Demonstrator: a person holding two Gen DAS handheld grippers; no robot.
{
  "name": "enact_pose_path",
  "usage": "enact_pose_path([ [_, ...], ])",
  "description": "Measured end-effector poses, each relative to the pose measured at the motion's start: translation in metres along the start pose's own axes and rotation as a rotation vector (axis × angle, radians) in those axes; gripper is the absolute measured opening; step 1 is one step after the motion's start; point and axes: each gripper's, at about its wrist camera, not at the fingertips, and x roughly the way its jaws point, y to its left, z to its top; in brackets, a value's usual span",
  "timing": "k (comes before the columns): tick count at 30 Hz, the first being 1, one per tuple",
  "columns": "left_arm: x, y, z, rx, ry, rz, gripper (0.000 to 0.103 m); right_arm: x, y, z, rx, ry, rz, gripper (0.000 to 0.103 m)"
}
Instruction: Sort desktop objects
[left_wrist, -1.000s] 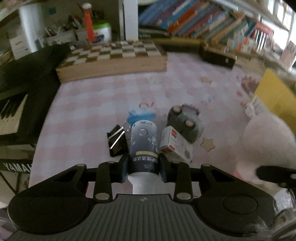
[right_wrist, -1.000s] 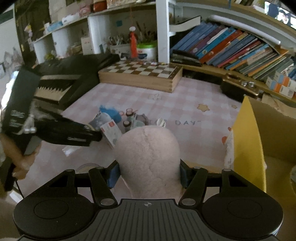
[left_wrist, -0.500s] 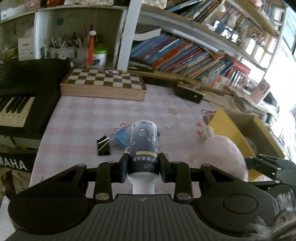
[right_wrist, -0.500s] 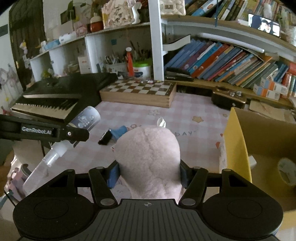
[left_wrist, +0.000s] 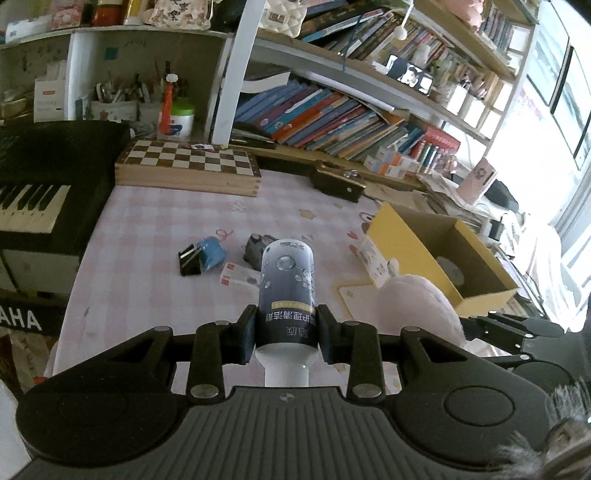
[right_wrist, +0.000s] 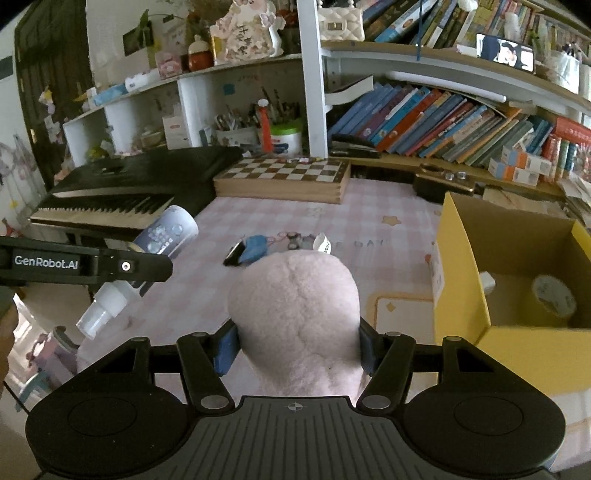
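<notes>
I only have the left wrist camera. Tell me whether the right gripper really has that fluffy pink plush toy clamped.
Observer: Yes. In the right wrist view the right gripper is shut on the fluffy pink plush toy, with a pad pressed into each side.
Operator: Now describe what lies in the yellow cardboard box.
Observer: The yellow cardboard box holds a pale round roll, seemingly tape, and a small white item against its near wall.
Operator: Report the hidden end of my bottle.
Observer: The dark-labelled spray bottle in the left gripper ends in a clear cap that points down, off the table's edge.
</notes>
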Motion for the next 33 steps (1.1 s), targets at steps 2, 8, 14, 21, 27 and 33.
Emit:
enact_pose_path([
  [2, -0.012, -0.001, -0.008, -0.005, -0.005, -0.005, 0.031, -0.008, 0.006, -0.007, -0.002, 0.006, 0.004, 0.063],
  [8, -0.040, -0.003, -0.033, -0.013, 0.000, -0.015, 0.031, -0.027, 0.021, -0.025, -0.006, 0.016, 0.008, 0.063],
  [14, -0.061, -0.008, -0.054, -0.010, 0.010, -0.038, 0.031, -0.045, 0.031, -0.042, -0.003, 0.016, 0.006, 0.063],
  [21, -0.080, -0.012, -0.067, 0.002, -0.004, -0.048, 0.031, -0.066, 0.030, -0.060, 0.028, 0.022, -0.022, 0.063],
  [27, -0.078, -0.024, -0.082, 0.020, 0.035, -0.095, 0.031, -0.081, 0.027, -0.080, 0.071, 0.040, -0.051, 0.063],
  [33, -0.066, -0.049, -0.090, 0.077, 0.086, -0.179, 0.031, -0.100, 0.016, -0.099, 0.131, 0.045, -0.117, 0.063],
])
